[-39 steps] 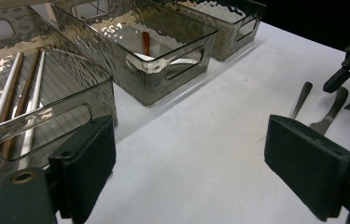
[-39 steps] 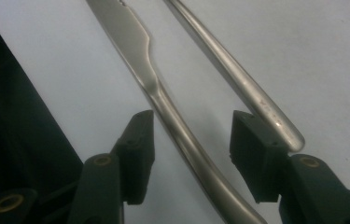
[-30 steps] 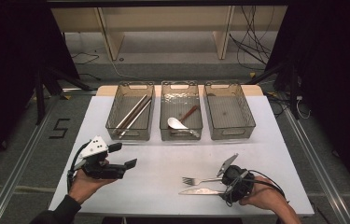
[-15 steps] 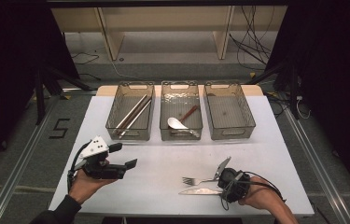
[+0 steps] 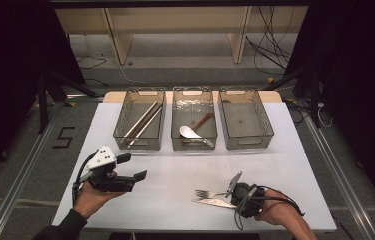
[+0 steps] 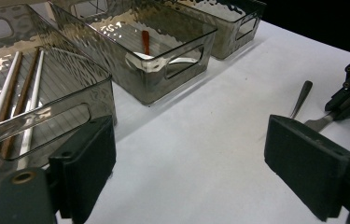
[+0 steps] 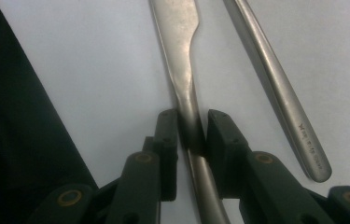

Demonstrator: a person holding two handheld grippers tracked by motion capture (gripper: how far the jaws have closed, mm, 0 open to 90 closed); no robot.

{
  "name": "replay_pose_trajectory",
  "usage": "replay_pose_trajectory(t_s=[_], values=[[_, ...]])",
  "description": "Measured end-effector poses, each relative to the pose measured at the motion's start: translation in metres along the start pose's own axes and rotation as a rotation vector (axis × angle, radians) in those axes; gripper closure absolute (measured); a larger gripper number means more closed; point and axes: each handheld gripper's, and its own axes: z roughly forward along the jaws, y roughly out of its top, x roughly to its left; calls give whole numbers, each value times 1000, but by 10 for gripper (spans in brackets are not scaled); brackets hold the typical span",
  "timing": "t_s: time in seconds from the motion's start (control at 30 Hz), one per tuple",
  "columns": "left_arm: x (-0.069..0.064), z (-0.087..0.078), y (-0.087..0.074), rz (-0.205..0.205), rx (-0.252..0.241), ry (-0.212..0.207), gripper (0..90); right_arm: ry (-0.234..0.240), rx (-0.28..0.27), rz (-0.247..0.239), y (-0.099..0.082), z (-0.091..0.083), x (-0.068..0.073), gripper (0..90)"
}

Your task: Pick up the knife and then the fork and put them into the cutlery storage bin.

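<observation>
The left claw (image 5: 132, 170) hangs over the table (image 5: 175, 170) near its left edge, jaws wide apart with nothing between them, as the left gripper view shows (image 6: 186, 182); along the far edge stand three bins in a row: the left bin (image 5: 121, 127) holds long rods (image 5: 142, 122), the middle bin (image 5: 214, 131) a white spoon (image 5: 189, 132) and a brown-handled piece, the right bin (image 5: 266, 125) nothing that I can make out; near the table's near edge, toward its right corner, lie a knife (image 5: 214, 202) and, just beyond it, a fork (image 5: 210, 193), close together, side by side; the right claw (image 5: 231, 192) has just been closing, and in the right gripper view (image 7: 192, 133) its pads press on the knife's (image 7: 182, 56) handle from both sides; the fork's handle (image 7: 280, 102) lies free beside it on the table.
</observation>
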Motion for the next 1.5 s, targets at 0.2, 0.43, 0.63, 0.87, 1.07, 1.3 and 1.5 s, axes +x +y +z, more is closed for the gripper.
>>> replay_pose_trajectory(t_s=[0.2,0.43,0.63,0.87,1.07,1.3,1.5], values=[[0,0,0,1,1,0,162,-5,23,-52,3,0,3,800],[0,0,0,1,1,-1,162,-3,14,-64,3,0,3,806],[0,0,0,1,1,0,162,-4,10,-68,2,-1,3,807],[0,0,0,1,1,0,162,18,-38,-52,2,-6,4,807],[0,0,0,1,0,0,162,20,-67,-43,2,-9,5,808],[1,0,0,0,-1,1,162,14,-135,-33,2,-18,3,807],[0,0,0,1,-1,2,162,-6,-213,25,-2,-32,-2,807]])
